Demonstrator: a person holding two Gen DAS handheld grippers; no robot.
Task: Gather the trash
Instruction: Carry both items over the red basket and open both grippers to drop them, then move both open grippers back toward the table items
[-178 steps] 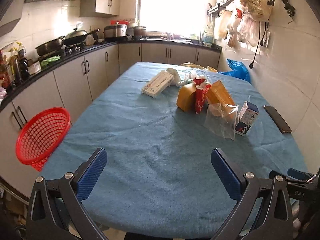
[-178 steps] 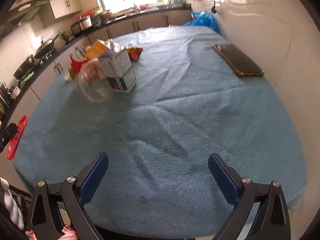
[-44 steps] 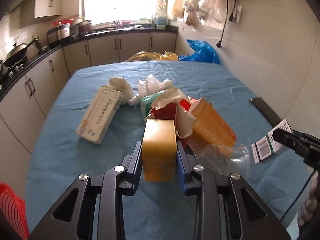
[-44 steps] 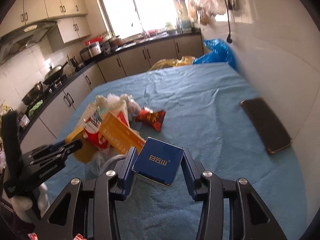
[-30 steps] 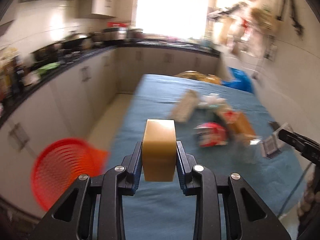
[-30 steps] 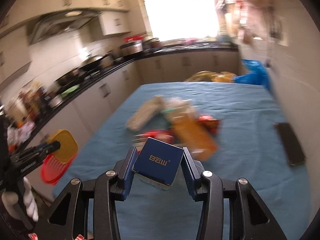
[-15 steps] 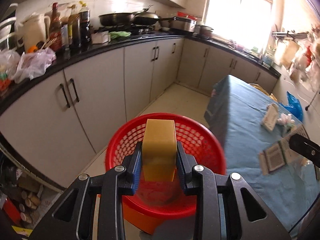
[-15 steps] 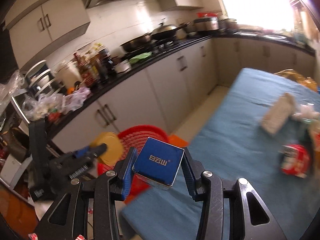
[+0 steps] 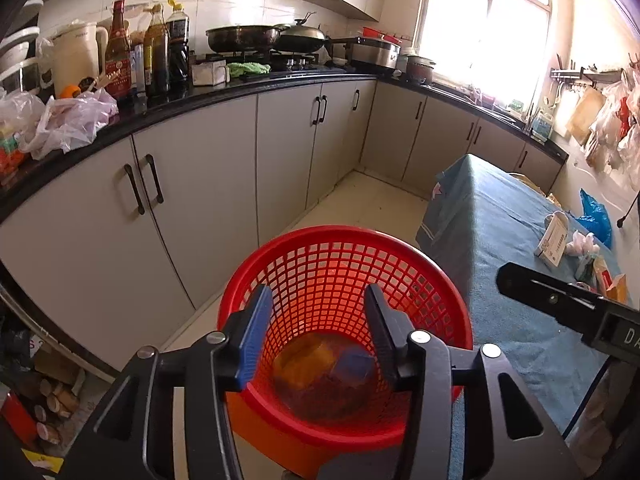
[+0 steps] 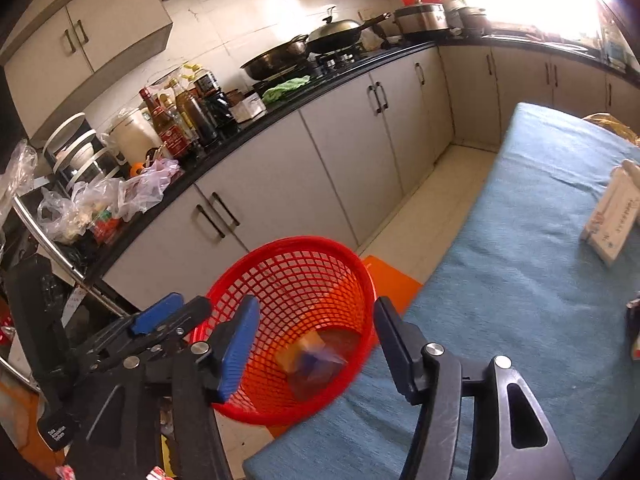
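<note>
Grey cabinets [image 9: 192,200] line the left side. Over the red basket [image 9: 344,264] on the floor, the left gripper [image 9: 318,320] has just been opening; its jaws stand apart with nothing between them. In the basket bottom lie the yellow box [image 9: 304,364] and blue box [image 9: 354,364]. The right gripper [image 10: 314,338], jaws likewise just opened and empty, hangs above the basket beside the blue-clothed table [image 10: 540,280], where a white carton [image 10: 612,216] lies.

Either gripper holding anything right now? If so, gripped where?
Nothing held. Left gripper and right gripper have just opened, empty, over the red basket; yellow box and blue box lie inside.
</note>
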